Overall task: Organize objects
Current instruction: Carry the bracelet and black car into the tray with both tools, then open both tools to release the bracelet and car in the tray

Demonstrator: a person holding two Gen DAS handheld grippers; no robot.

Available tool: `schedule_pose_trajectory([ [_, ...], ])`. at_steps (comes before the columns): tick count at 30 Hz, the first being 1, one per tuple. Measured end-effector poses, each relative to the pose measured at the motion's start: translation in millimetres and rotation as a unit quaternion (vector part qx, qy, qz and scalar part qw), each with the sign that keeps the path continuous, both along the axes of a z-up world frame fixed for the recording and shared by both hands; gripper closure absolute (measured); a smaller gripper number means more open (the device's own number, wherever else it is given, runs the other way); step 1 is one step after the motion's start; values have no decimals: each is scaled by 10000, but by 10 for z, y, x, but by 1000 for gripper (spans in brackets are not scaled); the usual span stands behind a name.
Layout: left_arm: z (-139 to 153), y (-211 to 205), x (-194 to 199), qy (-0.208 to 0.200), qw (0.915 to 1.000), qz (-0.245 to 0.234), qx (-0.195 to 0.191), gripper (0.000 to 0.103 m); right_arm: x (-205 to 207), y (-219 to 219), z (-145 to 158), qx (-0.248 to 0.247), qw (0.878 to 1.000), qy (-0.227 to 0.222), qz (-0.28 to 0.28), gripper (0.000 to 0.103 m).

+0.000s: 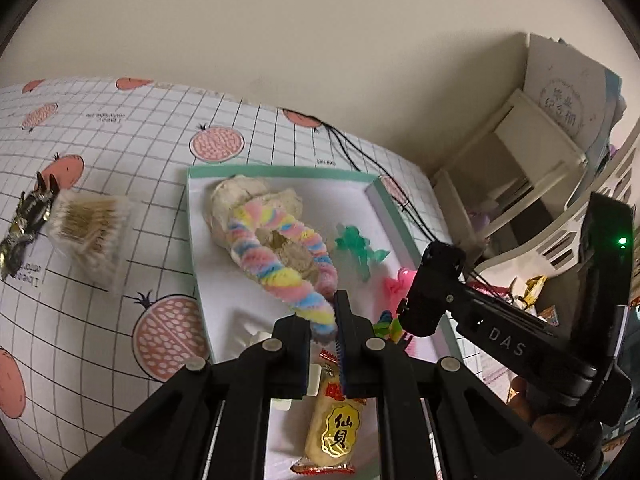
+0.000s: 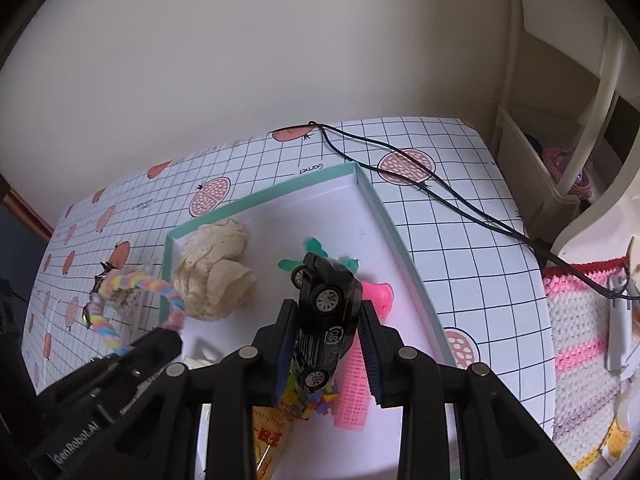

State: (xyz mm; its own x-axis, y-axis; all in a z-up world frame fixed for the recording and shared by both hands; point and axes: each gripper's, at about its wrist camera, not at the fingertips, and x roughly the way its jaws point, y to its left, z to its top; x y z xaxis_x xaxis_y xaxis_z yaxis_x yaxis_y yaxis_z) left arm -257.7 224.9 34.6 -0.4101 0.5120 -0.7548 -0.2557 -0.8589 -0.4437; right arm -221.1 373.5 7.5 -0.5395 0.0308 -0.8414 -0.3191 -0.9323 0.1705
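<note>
My left gripper (image 1: 320, 312) is shut on one end of a fuzzy pastel rainbow loop (image 1: 280, 264), which hangs over the near left part of a shallow teal-rimmed box (image 1: 280, 171). In the right wrist view that loop (image 2: 136, 284) arches over the box's left wall from the left gripper (image 2: 168, 336). My right gripper (image 2: 327, 307) is shut on a black toy car (image 2: 328, 308), nose up, above the box (image 2: 260, 196). Inside lie a beige crumpled cloth (image 2: 216, 272), a green toy (image 1: 356, 248), pink toys (image 2: 378, 294) and a snack packet (image 1: 334, 428).
Left of the box on the checked tablecloth sit a clear cotton-swab case (image 1: 90, 232) and a foil wrapper (image 1: 24, 220). Black cables (image 2: 440, 192) run across the cloth behind the box. A cream shelf unit (image 1: 520, 168) and a knitted pink-striped cloth (image 2: 580, 320) stand at the right.
</note>
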Motion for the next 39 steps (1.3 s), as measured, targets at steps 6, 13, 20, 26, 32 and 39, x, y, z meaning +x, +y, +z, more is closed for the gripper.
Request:
schedule_pose_trajectory([
  [6, -110, 62, -17, -90, 9999, -3, -92, 92, -40, -39, -30, 18, 10000, -8, 88, 70],
  [13, -195, 100, -21, -246, 9996, -31, -130, 92, -43, -64, -23, 18, 9999, 26, 108, 70],
  [20, -168, 95, 3, -308, 9994, -69, -142, 84, -44, -112, 32, 74, 9998, 65, 171, 66],
  [26, -92, 78, 4, -276, 9996, -75, -81, 82, -29, -116, 87, 72, 9997, 123, 173, 66],
  [32, 10, 1, -13, -205, 9998, 44, -11, 76, -23, -105, 89, 75, 9998, 103, 157, 66],
  [39, 39, -117, -30, -231, 9996, 181, -20, 75, -28, -110, 71, 90, 9998, 63, 185, 66],
])
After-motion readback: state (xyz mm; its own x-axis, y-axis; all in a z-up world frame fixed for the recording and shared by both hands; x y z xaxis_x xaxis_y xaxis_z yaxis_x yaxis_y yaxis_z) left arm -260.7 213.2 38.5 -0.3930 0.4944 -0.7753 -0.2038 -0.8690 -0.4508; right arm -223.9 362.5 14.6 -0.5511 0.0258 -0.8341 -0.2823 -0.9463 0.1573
